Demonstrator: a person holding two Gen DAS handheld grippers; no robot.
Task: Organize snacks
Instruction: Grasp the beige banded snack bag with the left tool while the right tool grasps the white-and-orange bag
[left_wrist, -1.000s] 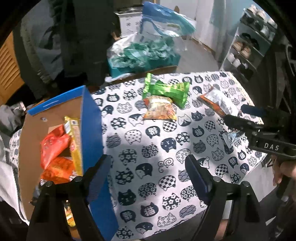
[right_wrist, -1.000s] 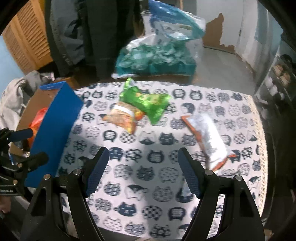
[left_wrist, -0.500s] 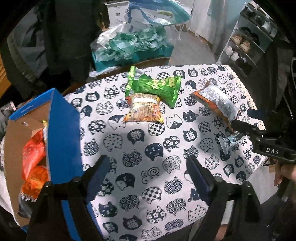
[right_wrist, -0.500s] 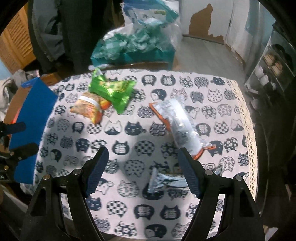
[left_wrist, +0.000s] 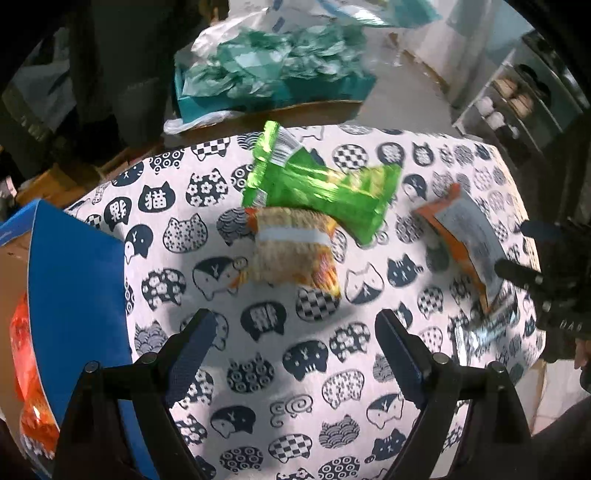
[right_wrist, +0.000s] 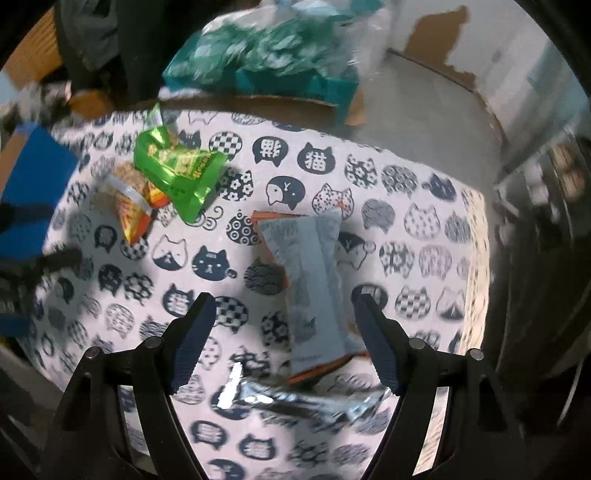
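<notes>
Orange-edged grey packet (right_wrist: 314, 280) lies between the wide right claw (right_wrist: 284, 328) fingers

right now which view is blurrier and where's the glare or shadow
Right wrist view: blurrier, smeared worst at the left edge and over the teal bags; glare flares on the silver wrapper; a soft shadow crosses the grey packet. Left wrist view: sharper, mild smear on the green packet; the tablecloth is evenly lit, and fisheye bends its edges.
</notes>
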